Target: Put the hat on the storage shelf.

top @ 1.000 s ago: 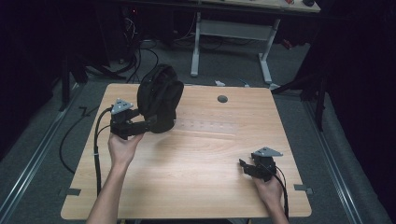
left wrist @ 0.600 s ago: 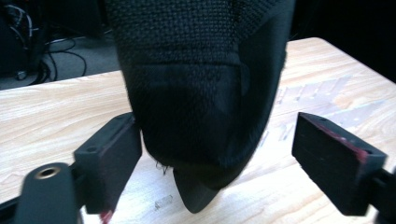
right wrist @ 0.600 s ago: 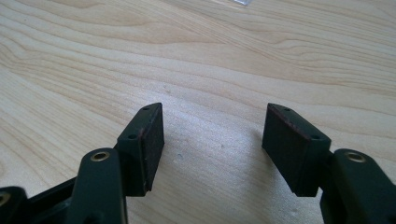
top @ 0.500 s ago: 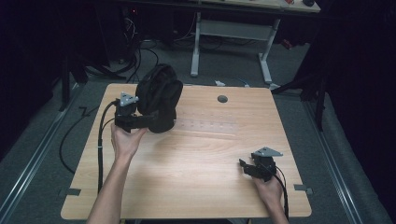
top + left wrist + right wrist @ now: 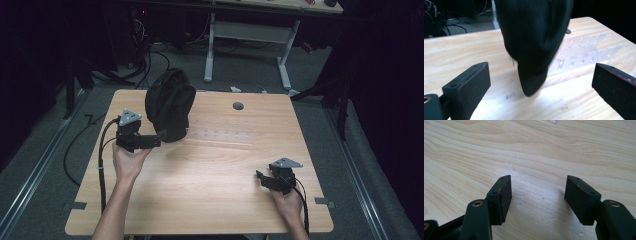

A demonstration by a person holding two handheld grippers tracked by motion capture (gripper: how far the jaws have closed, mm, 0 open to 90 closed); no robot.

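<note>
A black fabric bag point(image 5: 170, 102) stands upright at the back left of the wooden table point(image 5: 225, 165). My left gripper point(image 5: 159, 140) sits just in front of it, pointing right at its lower edge. Its jaws have just been opening and now stand wide apart. In the left gripper view the bag point(image 5: 534, 37) hangs its bottom corner ahead of the left gripper point(image 5: 541, 75), and neither pad touches it. My right gripper point(image 5: 260, 177) rests low at the front right, open. The right gripper point(image 5: 537, 192) has bare wood between its pads.
A round grey grommet point(image 5: 238, 106) sits in the tabletop at the back centre, with a faint pale marked strip point(image 5: 225, 135) near the middle. A white-legged desk point(image 5: 250, 35) stands behind the table. Cables point(image 5: 75, 145) trail on the floor at left.
The left gripper's jaws came apart off the bag's lower edge and the hand drew back slightly toward the near side. The bag stays standing. The right gripper has not moved.
</note>
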